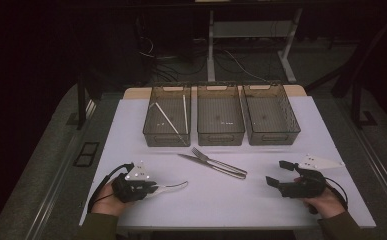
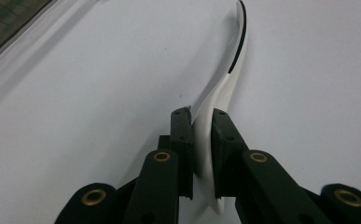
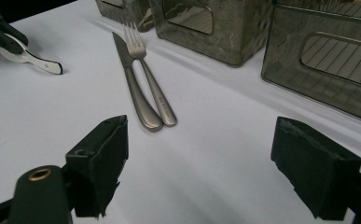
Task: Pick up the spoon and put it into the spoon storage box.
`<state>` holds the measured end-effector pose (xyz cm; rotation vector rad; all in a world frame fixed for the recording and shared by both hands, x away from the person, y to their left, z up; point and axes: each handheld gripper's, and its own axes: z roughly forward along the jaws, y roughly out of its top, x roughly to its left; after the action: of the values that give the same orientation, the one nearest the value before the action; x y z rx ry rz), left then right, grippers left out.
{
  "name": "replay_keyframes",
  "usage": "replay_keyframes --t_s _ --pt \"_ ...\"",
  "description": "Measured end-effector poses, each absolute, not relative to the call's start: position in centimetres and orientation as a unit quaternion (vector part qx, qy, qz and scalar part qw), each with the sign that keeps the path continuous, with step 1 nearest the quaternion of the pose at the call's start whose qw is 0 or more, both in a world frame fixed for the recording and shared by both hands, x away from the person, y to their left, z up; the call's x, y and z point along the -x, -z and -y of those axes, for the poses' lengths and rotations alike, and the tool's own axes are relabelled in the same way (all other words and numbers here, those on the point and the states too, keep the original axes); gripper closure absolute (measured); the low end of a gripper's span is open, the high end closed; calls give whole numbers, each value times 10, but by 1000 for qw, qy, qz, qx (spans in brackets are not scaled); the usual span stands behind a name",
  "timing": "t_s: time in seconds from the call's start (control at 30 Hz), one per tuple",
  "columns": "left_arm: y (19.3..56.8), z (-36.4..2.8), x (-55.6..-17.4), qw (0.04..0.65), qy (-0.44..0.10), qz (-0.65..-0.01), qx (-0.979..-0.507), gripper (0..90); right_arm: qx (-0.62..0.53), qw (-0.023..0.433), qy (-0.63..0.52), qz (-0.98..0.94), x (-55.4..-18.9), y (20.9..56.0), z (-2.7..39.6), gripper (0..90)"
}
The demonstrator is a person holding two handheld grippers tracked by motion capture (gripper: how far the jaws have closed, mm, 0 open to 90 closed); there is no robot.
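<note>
The left gripper [image 1: 153,188] is clamped on a white spoon [image 1: 173,187], pinching it partway along the handle; in the left gripper view the two black jaws squeeze the handle edge-on, with the spoon [image 2: 225,79] curving up and away from them. It sits low over the near-left part of the surface [image 1: 131,130], and the spoon's long axis runs out to the right, toward the middle, its free end just off the white top or barely resting on it, I can't tell which

The right gripper [image 1: 280,172] is wide open and holds nothing, hovering near the right front. From its own view the jaws stand well apart with bare surface between them, and the knife [image 3: 134,84] and fork [image 3: 150,79] lie ahead and to its left, side by side and touching, handles toward it

Three trays stand in a row at the far side. The left tray [image 1: 153,137] already holds a couple of long thin white pieces, and it lies up and slightly right of the spoon, on the left hand's own side. So I'd judge the left hand is the one to carry the spoon forward, and the handle, now lying crosswise, would need turning to run along that tray's length. The middle tray [image 1: 221,137] and right tray [image 1: 273,137] look empty
</note>
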<state>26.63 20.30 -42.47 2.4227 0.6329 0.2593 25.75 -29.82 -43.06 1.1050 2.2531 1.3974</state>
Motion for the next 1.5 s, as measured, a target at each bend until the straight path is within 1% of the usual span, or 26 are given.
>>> replay_keyframes --t_s 0.43,0.6,1.1,1.5 --pt "415 -206 -268 344 -104 -257 -897 802 -380 133 -482 -778 -258 431 297 189" --pt "408 -200 -271 364 -109 -255 -889 802 -380 134 -481 -779 -258 431 297 189" --pt "385 -166 -297 403 -114 -220 -881 802 -381 134 -481 -778 -258 431 297 189" --pt "354 -119 -336 422 -126 -177 -880 801 -384 135 -483 -775 -258 431 298 188"
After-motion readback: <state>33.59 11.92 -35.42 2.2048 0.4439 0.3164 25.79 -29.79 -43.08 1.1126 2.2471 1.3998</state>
